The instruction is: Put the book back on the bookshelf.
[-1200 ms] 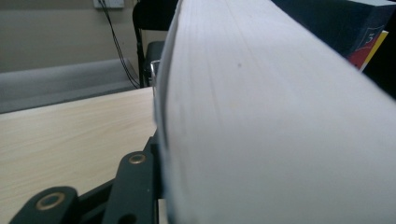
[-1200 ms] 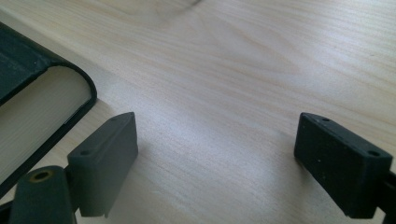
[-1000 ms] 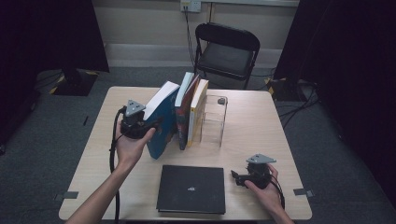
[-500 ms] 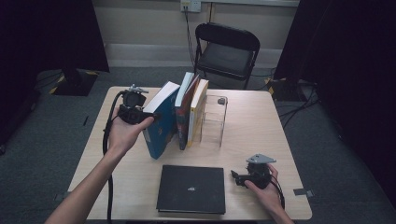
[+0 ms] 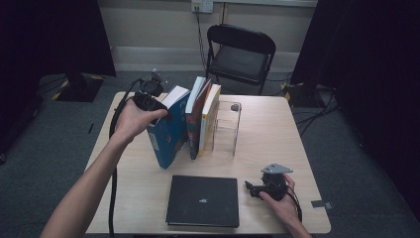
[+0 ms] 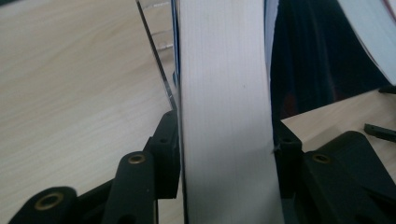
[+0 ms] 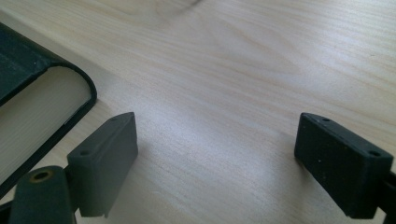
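A blue book (image 5: 168,131) stands tilted on the table, leaning left away from the other upright books. My left gripper (image 5: 163,105) grips its upper fore edge. In the left gripper view its white page block (image 6: 224,93) sits between the two jaws of the left gripper (image 6: 224,154), which have just been closing and press on both covers. My right gripper (image 5: 250,187) rests on the table at the front right. Its jaws (image 7: 215,158) stand wide apart over bare wood, next to the black book (image 7: 32,107).
Two more books (image 5: 203,116) stand against a clear acrylic holder (image 5: 229,126) at mid-table. The black book (image 5: 203,201) lies flat near the front edge of the table (image 5: 277,134). A black folding chair (image 5: 240,54) stands behind the table. A cable trails from my left hand.
My left hand has risen and moved toward the back of the table, up along the blue book's edge. The book's foot stays about where it was. The right hand has not moved.
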